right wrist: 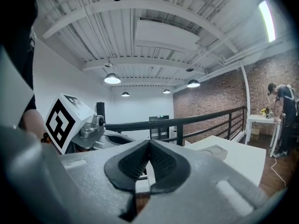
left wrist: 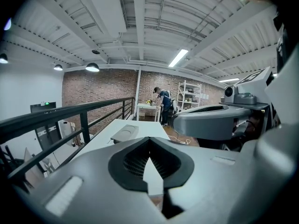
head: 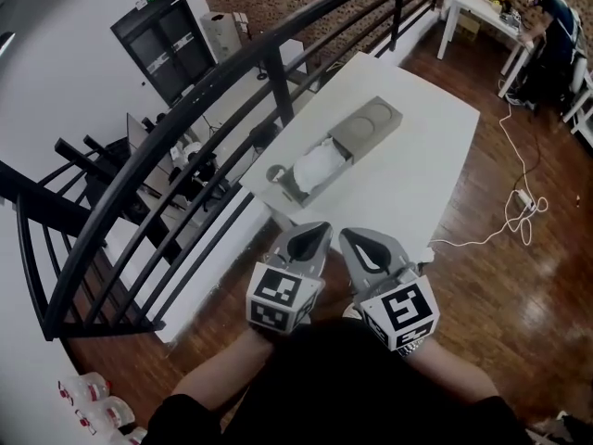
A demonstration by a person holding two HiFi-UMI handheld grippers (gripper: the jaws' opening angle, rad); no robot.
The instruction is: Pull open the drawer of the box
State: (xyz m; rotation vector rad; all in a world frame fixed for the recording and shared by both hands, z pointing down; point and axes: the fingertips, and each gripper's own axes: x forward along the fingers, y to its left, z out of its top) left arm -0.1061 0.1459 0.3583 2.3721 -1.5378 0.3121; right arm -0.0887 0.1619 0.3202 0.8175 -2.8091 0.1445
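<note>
A wooden floor (head: 500,276) is spreading across the right side of the head view, and a black railing (head: 185,128) is sweeping in a long curve from the lower left up to the top. A white table (head: 417,174) is standing just beside the railing, running away from the person. A grey box (head: 371,123) is lying on the table near its railing edge, its top showing two round recesses. The drawer (head: 295,189) is standing pulled out of the box's near end, and a white bundle (head: 318,163) is lying inside it; what the bundle is cannot be told. A second white table (head: 482,12) is standing at the far right, and a person (head: 551,26) is bending over it. A white cable (head: 514,202) is trailing over the floor from that table toward the near one. Both grippers are hanging close to the person's body, just beside each other and well short of the box, their jaws pointing toward the table's near end. The left gripper (head: 313,235) is showing its jaws closed, tips meeting, with nothing caught between them. The right gripper (head: 357,239) is likewise showing closed jaws, tips touching and holding nothing. Each one is carrying its marker cube at the near end.
</note>
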